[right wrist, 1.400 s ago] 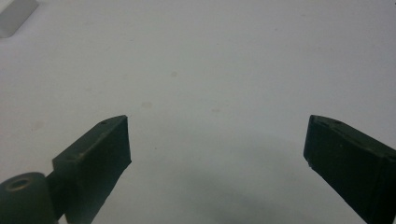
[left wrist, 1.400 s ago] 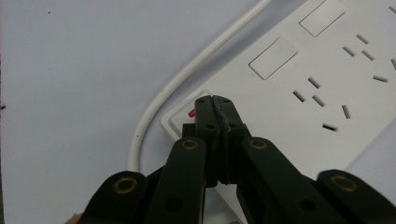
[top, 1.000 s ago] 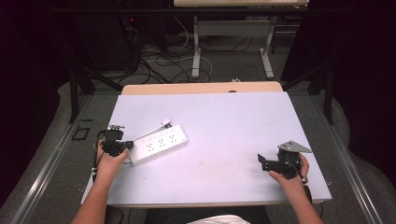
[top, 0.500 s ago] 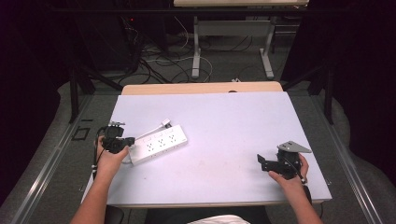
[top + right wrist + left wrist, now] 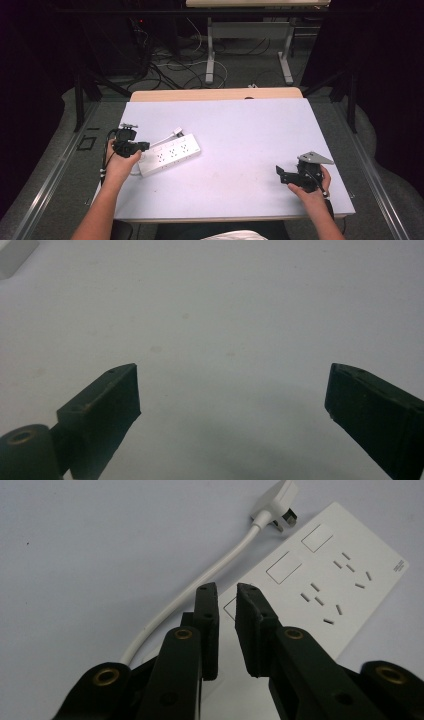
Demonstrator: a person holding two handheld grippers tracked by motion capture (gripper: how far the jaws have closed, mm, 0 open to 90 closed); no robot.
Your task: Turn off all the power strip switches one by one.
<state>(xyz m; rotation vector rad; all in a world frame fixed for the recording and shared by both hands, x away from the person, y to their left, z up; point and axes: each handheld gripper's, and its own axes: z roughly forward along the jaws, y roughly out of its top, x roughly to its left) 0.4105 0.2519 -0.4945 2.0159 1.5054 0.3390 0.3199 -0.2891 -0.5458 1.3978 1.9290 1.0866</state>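
Observation:
A white power strip (image 5: 170, 153) lies flat on the left part of the pale table (image 5: 240, 130), with its short white cable (image 5: 200, 585) and plug (image 5: 277, 502) curled beside it. My left gripper (image 5: 142, 146) rests at the strip's left end and points along it. Its jaws (image 5: 227, 592) have just been opening and stand a narrow gap apart, with nothing between them. The strip's sockets (image 5: 325, 580) lie just beyond the tips. Near the table's front right corner, my right gripper (image 5: 280, 172) stands wide open (image 5: 232, 385) over bare tabletop, holding nothing.
A wooden strip (image 5: 215, 94) runs along the table's far edge. Beyond it on the floor are loose cables (image 5: 175, 65) and the metal legs of another desk (image 5: 211, 55). Grey floor rails flank the table on both sides.
The left hand has shifted very slightly at the strip's end. The right hand and the power strip have stayed put.

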